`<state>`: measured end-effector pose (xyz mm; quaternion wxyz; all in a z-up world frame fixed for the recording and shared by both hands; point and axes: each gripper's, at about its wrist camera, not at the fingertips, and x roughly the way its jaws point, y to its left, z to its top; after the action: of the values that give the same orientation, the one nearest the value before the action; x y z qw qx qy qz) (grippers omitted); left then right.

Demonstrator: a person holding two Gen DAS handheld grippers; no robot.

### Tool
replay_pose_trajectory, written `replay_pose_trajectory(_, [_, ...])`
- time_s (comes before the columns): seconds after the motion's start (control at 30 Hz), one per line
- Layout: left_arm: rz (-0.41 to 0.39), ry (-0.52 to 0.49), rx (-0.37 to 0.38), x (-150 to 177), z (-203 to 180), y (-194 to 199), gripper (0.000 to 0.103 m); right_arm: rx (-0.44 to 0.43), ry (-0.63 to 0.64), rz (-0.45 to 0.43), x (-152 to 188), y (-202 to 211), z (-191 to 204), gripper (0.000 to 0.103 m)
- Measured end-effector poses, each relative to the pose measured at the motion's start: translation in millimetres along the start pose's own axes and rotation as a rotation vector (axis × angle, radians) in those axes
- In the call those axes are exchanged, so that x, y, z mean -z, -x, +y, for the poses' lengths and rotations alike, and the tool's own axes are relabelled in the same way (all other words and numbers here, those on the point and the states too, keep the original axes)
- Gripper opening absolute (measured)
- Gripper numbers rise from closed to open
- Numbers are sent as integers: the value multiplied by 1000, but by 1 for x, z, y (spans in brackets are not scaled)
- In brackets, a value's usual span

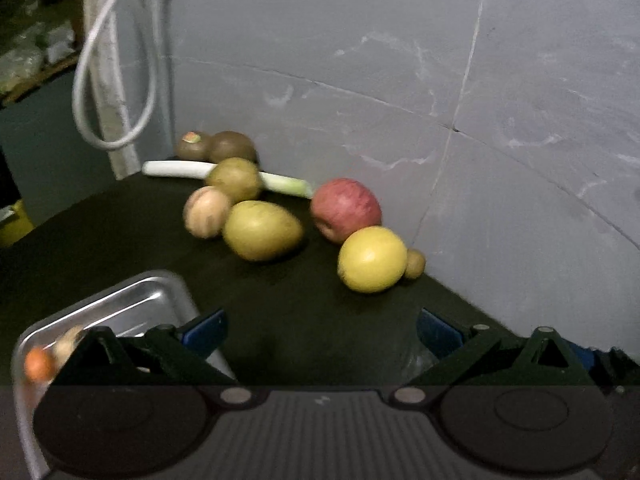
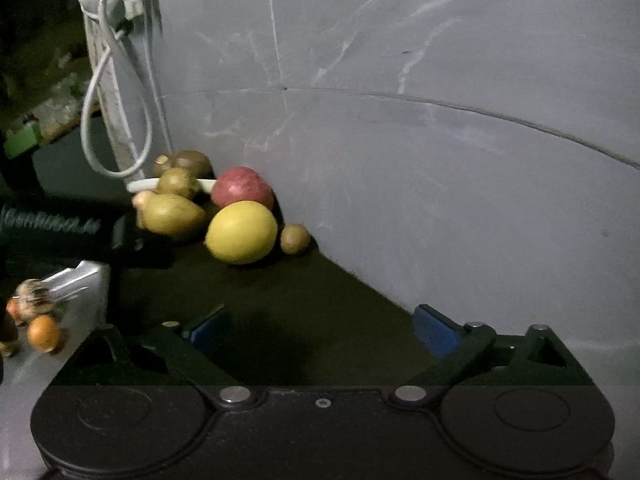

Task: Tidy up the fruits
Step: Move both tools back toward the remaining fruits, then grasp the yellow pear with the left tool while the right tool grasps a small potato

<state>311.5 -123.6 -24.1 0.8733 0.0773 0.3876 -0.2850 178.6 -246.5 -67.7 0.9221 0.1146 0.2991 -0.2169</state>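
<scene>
A pile of fruit lies on the dark table by the grey wall: a red apple (image 1: 346,208), a yellow lemon (image 1: 372,259), a green mango (image 1: 262,230), a peach (image 1: 207,211), a pear (image 1: 235,179), two kiwis (image 1: 216,146), a small kiwi (image 1: 415,263). The right wrist view shows the lemon (image 2: 241,233), apple (image 2: 242,188) and mango (image 2: 170,213). A steel tray (image 1: 132,300) at lower left holds small orange fruits (image 1: 39,364). My left gripper (image 1: 320,330) is open and empty, short of the lemon. My right gripper (image 2: 320,330) is open and empty.
A leek (image 1: 224,174) lies behind the fruit. A white cable (image 1: 92,80) hangs at the wall corner. The grey wall (image 1: 440,80) closes the right and back. The left gripper's body (image 2: 60,228) crosses the right wrist view over the tray (image 2: 80,276).
</scene>
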Motion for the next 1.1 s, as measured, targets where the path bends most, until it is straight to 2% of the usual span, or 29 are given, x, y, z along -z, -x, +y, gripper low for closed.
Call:
replay_pose_trajectory(0.1, [35,13,34,-12,-1,-22,102,31,9,-18,-6,-15,6,93])
replay_pose_trajectory(0.23, [73,6,62,-23,-3,-47,102,56,-5,-8,-11,-36,12,85])
replay_pose_trajectory(0.43, [108,43,82,-36,-1,-70,102,48,3,-18,-15,-56,20,74])
replay_pose_trajectory(0.63, [135,49,120,-47,-6,-85,97,47,7,-8,-18,-71,23,60])
replay_pose_trajectory(0.83, [169,59,147,-50,-9,-98,88,38,-11,1,-21,-83,25,53])
replay_pose_trajectory(1.1, [207,77,165,-52,-5,-110,64,11,-2,0,-24,-92,30,48])
